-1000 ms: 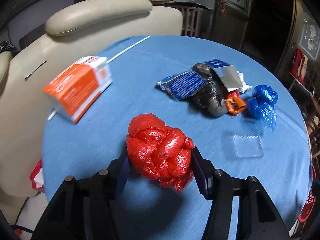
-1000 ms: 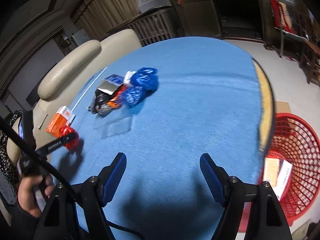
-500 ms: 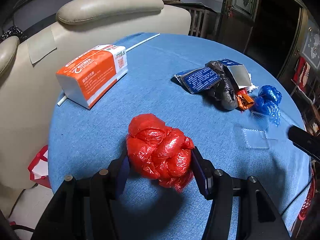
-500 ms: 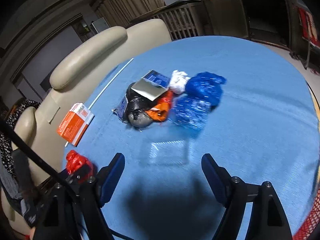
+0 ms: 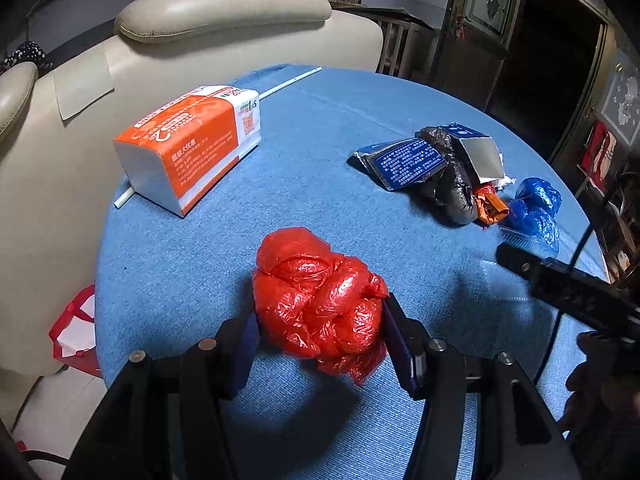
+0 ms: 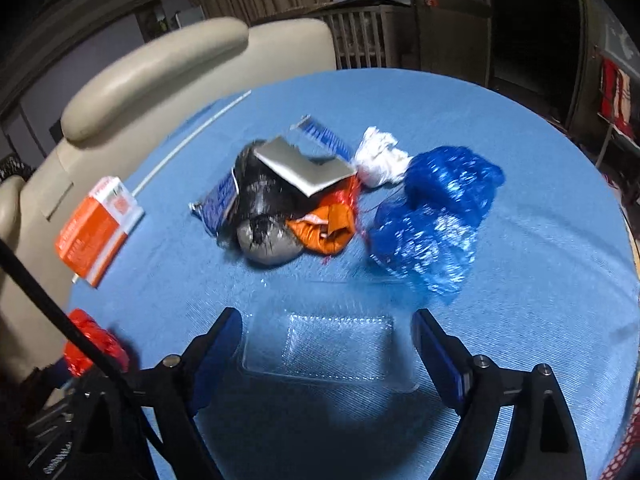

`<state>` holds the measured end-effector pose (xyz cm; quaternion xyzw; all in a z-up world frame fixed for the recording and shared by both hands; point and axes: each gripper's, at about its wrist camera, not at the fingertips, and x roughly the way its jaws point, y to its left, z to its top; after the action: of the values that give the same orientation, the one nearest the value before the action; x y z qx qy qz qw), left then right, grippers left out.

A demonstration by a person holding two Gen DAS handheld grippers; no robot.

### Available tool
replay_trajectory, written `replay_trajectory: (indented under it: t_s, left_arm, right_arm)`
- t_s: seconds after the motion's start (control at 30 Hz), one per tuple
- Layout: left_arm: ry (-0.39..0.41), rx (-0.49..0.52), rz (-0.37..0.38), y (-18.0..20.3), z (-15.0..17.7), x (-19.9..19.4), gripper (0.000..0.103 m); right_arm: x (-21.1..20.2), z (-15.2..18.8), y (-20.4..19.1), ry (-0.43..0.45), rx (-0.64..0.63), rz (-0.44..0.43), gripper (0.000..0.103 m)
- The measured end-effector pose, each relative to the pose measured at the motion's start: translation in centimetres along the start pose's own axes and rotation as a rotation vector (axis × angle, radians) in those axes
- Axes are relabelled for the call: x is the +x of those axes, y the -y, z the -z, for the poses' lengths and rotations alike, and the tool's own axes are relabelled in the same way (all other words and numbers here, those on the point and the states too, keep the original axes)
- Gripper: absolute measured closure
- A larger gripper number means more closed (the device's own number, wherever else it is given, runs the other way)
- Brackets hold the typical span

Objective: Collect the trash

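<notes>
Gripping a crumpled red plastic bag (image 5: 320,304), the left claw (image 5: 318,334) holds firm; the right claw (image 6: 326,344) — jaws just widening — straddles a clear plastic tray (image 6: 324,346), untouched.

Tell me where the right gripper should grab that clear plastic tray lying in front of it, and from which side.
Probably by the clear plastic tray's two short edges, coming down from above. It lies flat on the blue tablecloth, and the right gripper, its jaws just opened wider, already straddles it, one finger outside each short end. The flat rim offers little height, so close low, near the cloth.
</notes>
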<state>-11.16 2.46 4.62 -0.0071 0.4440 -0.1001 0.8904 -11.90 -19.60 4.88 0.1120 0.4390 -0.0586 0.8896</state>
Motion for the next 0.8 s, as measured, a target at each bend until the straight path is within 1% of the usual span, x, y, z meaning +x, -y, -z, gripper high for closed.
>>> replay_trajectory:
  t_s: [0.1,0.17,0.27,0.63,0.8]
  left_arm:
    - [0.002,0.003,0.000,0.1,0.0,-0.1,0.043]
    - [0.004,0.004,-0.003,0.1,0.0,-0.2,0.043]
    - [0.006,0.004,-0.002,0.4,0.1,-0.4,0.043]
    - [0.029,0.070,0.000,2.9,0.3,-1.8,0.043]
    - [0.046,0.103,-0.002,4.8,0.4,-2.7,0.043]
  right_arm:
    - [0.8,0.2,-0.4,-0.023,-0.034,0.000,0.016]
    - [0.8,0.4,-0.1,-0.022,-0.025,-0.013,0.019]
    - [0.2,0.5,0.3,-0.016,-0.022,-0.027,0.020]
    - [-4.9,2.6,3.1,0.045,0.050,-0.080,0.020]
    - [-7.4,3.9,4.7,0.073,0.077,-0.115,0.020]
